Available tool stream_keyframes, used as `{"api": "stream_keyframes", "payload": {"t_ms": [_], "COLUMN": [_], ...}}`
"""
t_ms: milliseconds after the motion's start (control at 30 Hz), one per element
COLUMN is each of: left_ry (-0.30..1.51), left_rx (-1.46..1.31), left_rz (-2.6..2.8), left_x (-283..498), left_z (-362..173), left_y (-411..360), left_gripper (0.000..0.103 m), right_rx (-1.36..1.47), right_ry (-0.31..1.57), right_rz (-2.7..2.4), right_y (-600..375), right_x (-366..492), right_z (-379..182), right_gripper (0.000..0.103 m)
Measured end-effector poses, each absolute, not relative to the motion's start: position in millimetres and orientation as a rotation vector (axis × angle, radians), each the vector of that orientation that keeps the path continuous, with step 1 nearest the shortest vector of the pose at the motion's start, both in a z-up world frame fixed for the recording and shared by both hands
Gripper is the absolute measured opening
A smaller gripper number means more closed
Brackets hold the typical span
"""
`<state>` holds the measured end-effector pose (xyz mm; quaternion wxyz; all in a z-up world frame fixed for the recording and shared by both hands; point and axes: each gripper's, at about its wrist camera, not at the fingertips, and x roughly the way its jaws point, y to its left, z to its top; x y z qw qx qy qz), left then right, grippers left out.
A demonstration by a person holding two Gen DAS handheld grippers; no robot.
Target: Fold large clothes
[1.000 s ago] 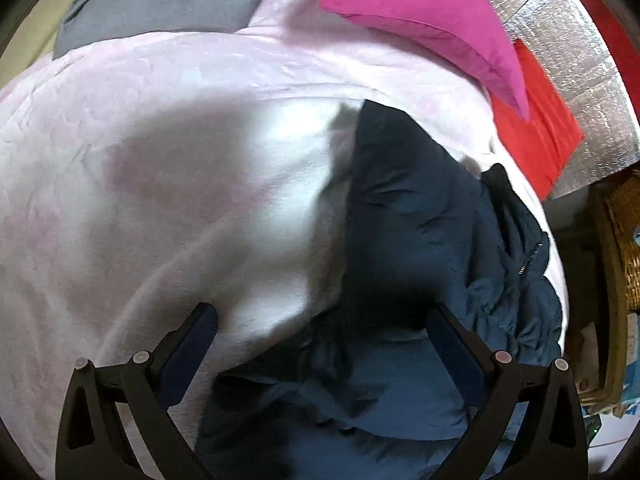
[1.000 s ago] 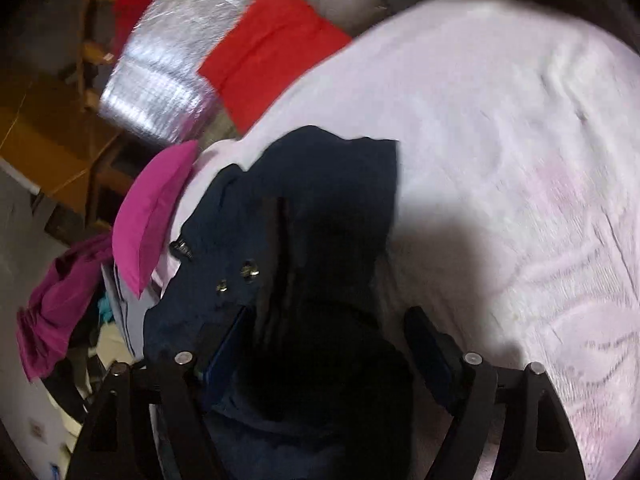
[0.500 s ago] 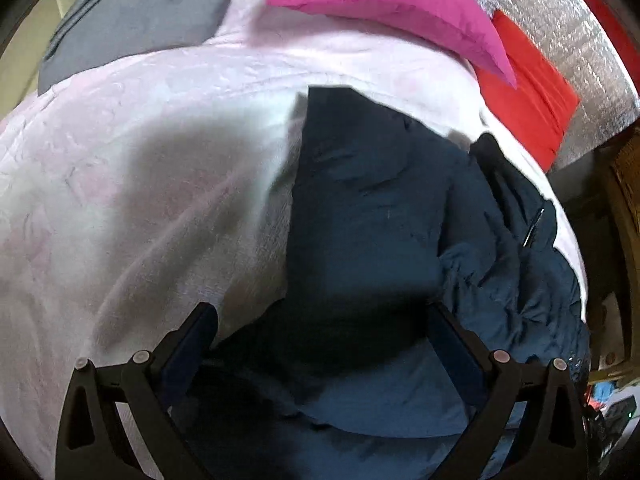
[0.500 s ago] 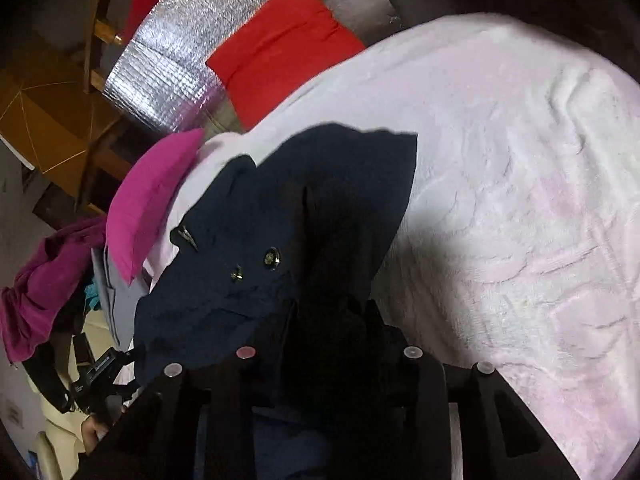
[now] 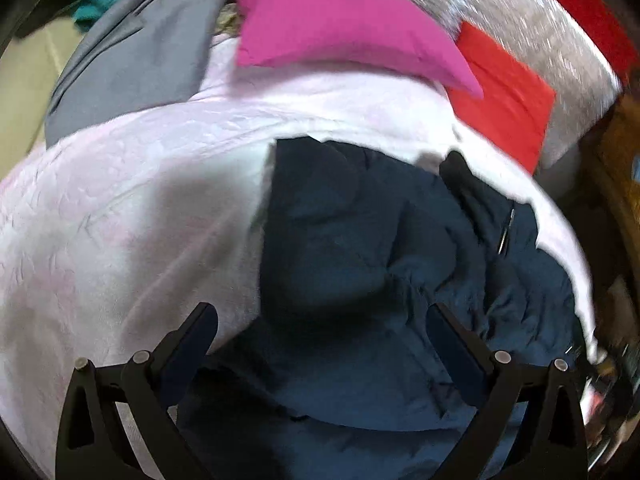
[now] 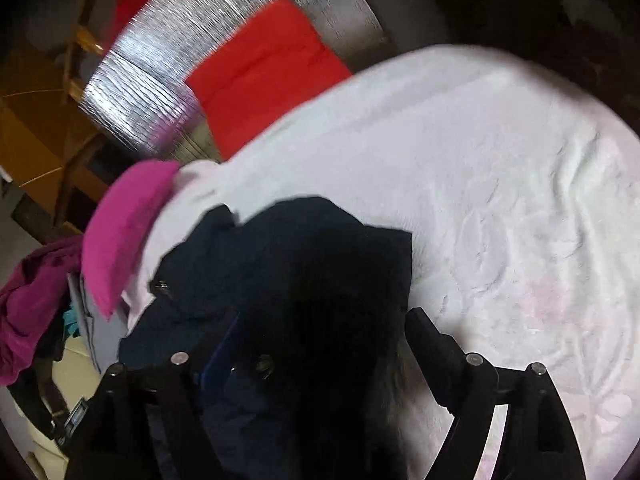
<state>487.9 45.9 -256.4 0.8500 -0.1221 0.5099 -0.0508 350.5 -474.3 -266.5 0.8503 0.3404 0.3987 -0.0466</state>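
Navy jacket (image 5: pixel 360 264) lying crumpled on the pale pink bed cover (image 5: pixel 120 208) just below the magenta pillow (image 5: pixel 340 28); soft, bulky, apt to slump, best taken at hem corners; left hand-held gripper (image 5: pixel 320 332) wide open, empty; right hand-held gripper (image 6: pixel 320 336) just opened, jaws clear of the cloth.

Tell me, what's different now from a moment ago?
The right tool, pinched shut on the dark blue jacket half a second ago, has just been opening its jaws and has let the fabric go. The left tool stays wide open. The jacket still lies on the pale pink blanket.
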Motion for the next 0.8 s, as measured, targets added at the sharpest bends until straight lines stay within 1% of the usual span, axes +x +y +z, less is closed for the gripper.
{"api": "stream_keyframes", "payload": {"t_ms": [100,133,233,300,367,467,500,533,600,667,733,767,800], "left_ry": [1.140,1.145,1.099,1.106,1.136,1.136,1.134,1.132,1.116,1.074,1.036,1.025,1.021], "left_rx": [-0.196,-0.193,-0.202,-0.205,-0.183,-0.161,-0.172,-0.192,-0.218,-0.225,-0.232,-0.233,-0.229], "left_rz": [-0.114,-0.123,-0.134,-0.126,-0.113,-0.105,-0.110,-0.118,-0.129,-0.139,-0.165,-0.187,-0.213], "left_x": [488,487,482,483,484,483,483,483,480,476,471,469,467], "left_z": [-272,-273,-263,-265,-272,-272,-271,-269,-261,-250,-240,-236,-235], "left_y": [34,32,31,30,28,27,29,32,36,37,34,31,26], "left_gripper": [0.103,0.103,0.103,0.103,0.103,0.103,0.103,0.103,0.103,0.103,0.103,0.103,0.103], "right_rx": [0.701,0.675,0.621,0.603,0.630,0.689,0.691,0.676,0.590,0.523,0.501,0.490,0.479], "right_ry": [0.893,0.874,0.817,0.864,0.911,0.864,0.844,0.809,0.728,0.641,0.633,0.647,0.671], "right_rz": [-0.109,-0.098,-0.089,-0.158,-0.182,-0.184,-0.187,-0.209,-0.284,-0.239,-0.119,-0.068,0.007], "right_y": [-463,-456,-448,-453,-463,-466,-466,-464,-453,-433,-407,-395,-378], "right_x": [362,363,357,363,357,345,341,336,324,315,318,322,329], "right_z": [-269,-261,-246,-261,-279,-269,-262,-253,-229,-208,-198,-197,-198], "right_gripper": [0.052,0.050,0.048,0.044,0.045,0.054,0.064,0.070,0.070,0.070,0.069,0.067,0.056]}}
